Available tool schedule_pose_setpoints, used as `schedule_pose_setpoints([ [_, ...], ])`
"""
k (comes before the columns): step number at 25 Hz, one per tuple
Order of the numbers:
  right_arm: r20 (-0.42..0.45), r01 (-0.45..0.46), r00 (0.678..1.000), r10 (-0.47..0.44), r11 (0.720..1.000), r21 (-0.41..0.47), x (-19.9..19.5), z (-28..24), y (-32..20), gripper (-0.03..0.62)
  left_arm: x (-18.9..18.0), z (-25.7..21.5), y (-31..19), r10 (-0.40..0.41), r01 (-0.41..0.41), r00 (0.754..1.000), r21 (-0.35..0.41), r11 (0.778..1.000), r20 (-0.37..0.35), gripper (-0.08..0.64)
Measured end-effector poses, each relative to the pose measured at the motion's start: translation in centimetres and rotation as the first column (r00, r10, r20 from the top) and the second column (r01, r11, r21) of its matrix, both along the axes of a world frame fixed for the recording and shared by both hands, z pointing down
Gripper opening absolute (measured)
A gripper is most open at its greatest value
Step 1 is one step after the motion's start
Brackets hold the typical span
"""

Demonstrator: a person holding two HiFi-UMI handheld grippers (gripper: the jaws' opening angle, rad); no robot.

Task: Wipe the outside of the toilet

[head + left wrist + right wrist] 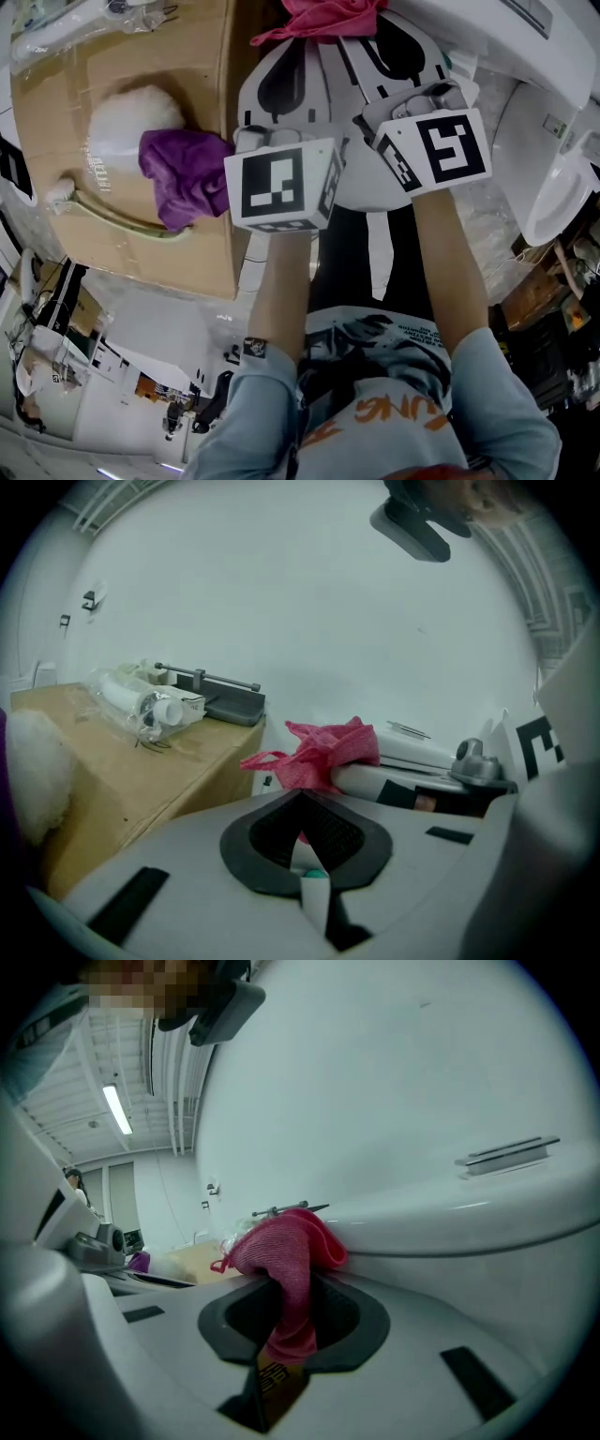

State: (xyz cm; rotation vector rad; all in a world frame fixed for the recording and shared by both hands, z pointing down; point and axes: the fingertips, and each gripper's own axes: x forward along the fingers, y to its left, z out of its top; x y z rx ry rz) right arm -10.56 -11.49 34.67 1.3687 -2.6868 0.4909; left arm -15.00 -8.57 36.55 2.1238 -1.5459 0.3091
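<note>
The toilet [450,1101] fills the right of the right gripper view as a smooth white body with a seam running under its upper part; in the head view we see it at the upper right [539,103]. Right at that seam sits the bunched head of a pink cloth [286,1251], which looks pressed to the white surface, though we cannot be sure it touches. The cloth's tail hangs down between the jaws of the right gripper [291,1312], which are pinched on it. In the head view we find the cloth [323,17] at the top edge, beyond the tips of the right gripper [380,56]. The left gripper [302,808] has its jaws pressed together with nothing between them; it sits just beside the right one, its tips [286,80] short of the cloth [323,752] and apart from it. To our left stands a cardboard box [187,56], carrying a purple cloth [183,173], a white fluffy ball [131,117] touching that cloth, and clear-wrapped white parts [141,700] at its far end.
</note>
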Motion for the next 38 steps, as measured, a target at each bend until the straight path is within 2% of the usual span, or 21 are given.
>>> schedule_pose_setpoints([
  [6,-0.053,-0.041,0.998,0.041,0.999,0.009,1.9,0.8,-0.4,0.086,1.3,-0.2,-0.8,-0.027,0.027,1.000,0.005,1.000,-0.015,0.017],
  [17,-0.020,-0.144,0.989,0.144,0.989,-0.021,8.3,1.2,1.1,0.084,6.0,-0.2,-0.2,-0.001,0.001,1.000,0.006,1.000,-0.004,0.015],
  [26,-0.034,-0.163,0.986,0.162,0.986,-0.027,12.1,1.3,2.3,0.084,9.1,0.3,0.9,0.010,-0.010,1.000,-0.010,1.000,-0.002,0.015],
  [38,-0.077,-0.181,0.981,0.178,0.983,-0.031,17.7,1.7,3.5,0.084,14.6,0.9,1.8,0.051,-0.052,0.998,-0.027,0.998,-0.034,0.015],
])
